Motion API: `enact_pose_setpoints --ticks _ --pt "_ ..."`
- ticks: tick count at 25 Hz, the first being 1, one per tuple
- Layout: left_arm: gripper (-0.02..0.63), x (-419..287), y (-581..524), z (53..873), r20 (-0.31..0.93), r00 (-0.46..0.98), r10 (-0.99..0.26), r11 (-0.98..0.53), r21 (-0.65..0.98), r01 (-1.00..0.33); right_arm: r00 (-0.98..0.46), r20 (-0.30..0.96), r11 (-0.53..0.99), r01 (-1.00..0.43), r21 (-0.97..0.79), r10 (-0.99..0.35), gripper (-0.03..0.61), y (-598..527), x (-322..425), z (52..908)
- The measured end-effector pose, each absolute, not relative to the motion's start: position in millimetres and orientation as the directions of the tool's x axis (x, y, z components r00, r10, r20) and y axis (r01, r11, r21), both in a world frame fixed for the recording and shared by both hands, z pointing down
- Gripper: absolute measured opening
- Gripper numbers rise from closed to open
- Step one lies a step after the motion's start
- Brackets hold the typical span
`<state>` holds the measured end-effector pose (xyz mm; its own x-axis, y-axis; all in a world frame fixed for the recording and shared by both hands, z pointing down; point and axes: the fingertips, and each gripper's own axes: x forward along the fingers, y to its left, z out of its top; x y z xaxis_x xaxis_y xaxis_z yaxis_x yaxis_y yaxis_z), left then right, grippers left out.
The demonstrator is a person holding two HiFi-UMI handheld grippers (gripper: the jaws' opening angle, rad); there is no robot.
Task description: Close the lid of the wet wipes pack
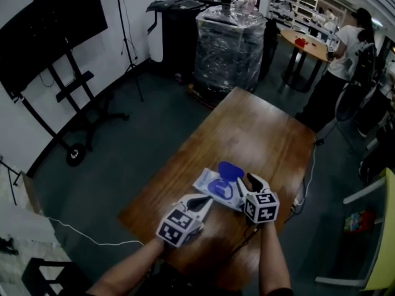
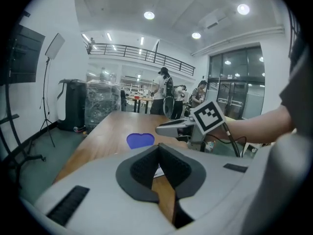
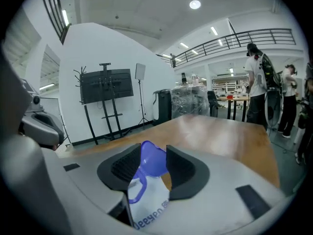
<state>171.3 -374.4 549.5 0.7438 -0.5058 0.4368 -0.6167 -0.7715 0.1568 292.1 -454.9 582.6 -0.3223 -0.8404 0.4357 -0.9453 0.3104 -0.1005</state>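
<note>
The white wet wipes pack (image 1: 208, 185) lies on the wooden table (image 1: 259, 134) with its blue lid (image 1: 229, 169) standing open. My right gripper (image 1: 252, 179) is just right of the pack and open. In the right gripper view the lid (image 3: 152, 156) shows in the gap of the right gripper (image 3: 149, 161), above the pack (image 3: 149, 207), and the pads do not press on it. My left gripper (image 1: 207, 200) is at the pack's near end, its pads shut together with nothing between them (image 2: 159, 151). From there the lid (image 2: 140, 140) stands ahead.
A cable (image 1: 305, 184) hangs off the table's right edge. Beyond the far end stand a wrapped pallet (image 1: 229, 42), a round table (image 1: 305, 45) and a person (image 1: 339, 73). A TV stand (image 1: 55, 48) is at the left on the floor.
</note>
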Motion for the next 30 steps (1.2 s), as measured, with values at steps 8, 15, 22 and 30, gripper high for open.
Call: enact_pose_setpoints --ticks 8,15,22,30 --pt "0.008 162 -388 568 0.486 0.702 -0.521 -0.732 0.168 -0.66 -0.281 0.398 0.198 -0.951 -0.236 -0.873 0.172 -512 316 612" --pt "0.008 154 -388 576 0.512 0.684 -0.52 -0.718 0.171 -0.674 -0.335 0.421 0.185 -0.915 -0.359 -0.843 0.096 -526 312 623" --pt "0.008 152 -384 579 0.513 0.68 -0.523 -0.707 0.184 -0.683 -0.455 0.429 0.241 -0.852 -0.465 -0.78 0.009 -511 300 613" --pt "0.008 152 -371 583 0.512 0.689 -0.513 -0.71 0.198 -0.676 -0.5 0.437 0.303 -0.843 -0.445 -0.748 0.005 -466 276 614"
